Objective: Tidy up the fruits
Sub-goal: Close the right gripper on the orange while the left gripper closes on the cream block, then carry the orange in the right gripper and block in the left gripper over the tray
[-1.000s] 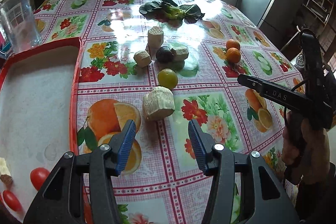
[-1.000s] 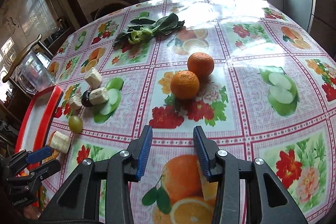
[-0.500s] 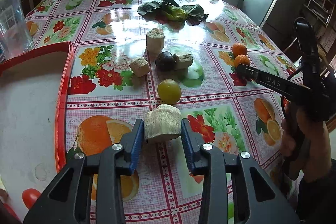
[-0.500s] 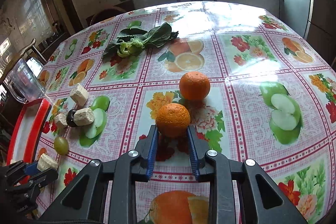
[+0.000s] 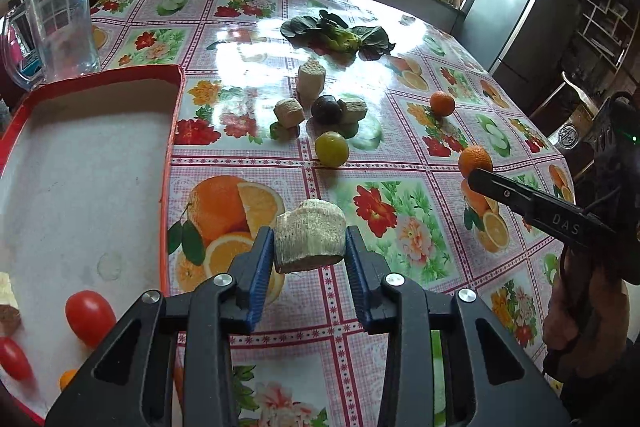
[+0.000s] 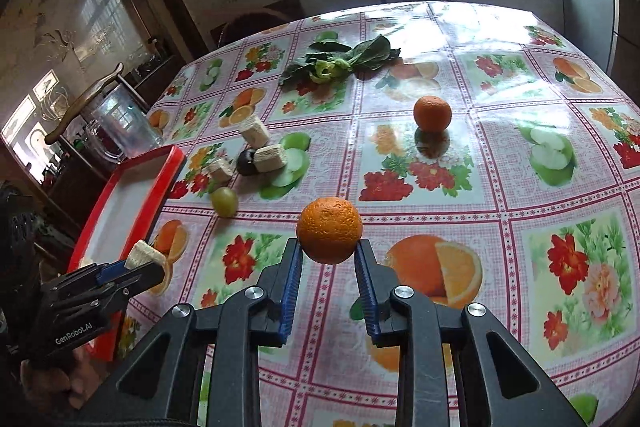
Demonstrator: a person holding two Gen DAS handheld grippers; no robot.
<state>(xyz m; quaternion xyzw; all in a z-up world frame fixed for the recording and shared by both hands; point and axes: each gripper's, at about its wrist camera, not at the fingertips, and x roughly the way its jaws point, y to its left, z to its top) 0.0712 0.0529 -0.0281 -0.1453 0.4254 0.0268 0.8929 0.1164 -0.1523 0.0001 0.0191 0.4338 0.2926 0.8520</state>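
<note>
1. Both my grippers have closed and lifted their pieces off the flowered tablecloth (image 5: 400,163) since a second ago.
2. My left gripper (image 5: 310,251) pinches a pale fibrous sugarcane chunk (image 5: 310,241), red-rimmed tray (image 5: 168,155) at nine o'clock.
3. My right gripper (image 6: 328,259) narrowly clamps a round orange mandarin (image 6: 329,229); another mandarin (image 6: 432,113) sits at one o'clock.

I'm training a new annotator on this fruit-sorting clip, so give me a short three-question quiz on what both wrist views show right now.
1. True or false: the left claw grips a pale, fibrous cut chunk.
2. What does the right claw hold? A) the yellow-green round fruit B) a round orange tangerine C) the bunch of dark leafy greens
3. How many red cherry tomatoes are visible in the red-rimmed white tray in the left wrist view?

Key: 1 true; 2 B; 3 two.
</note>
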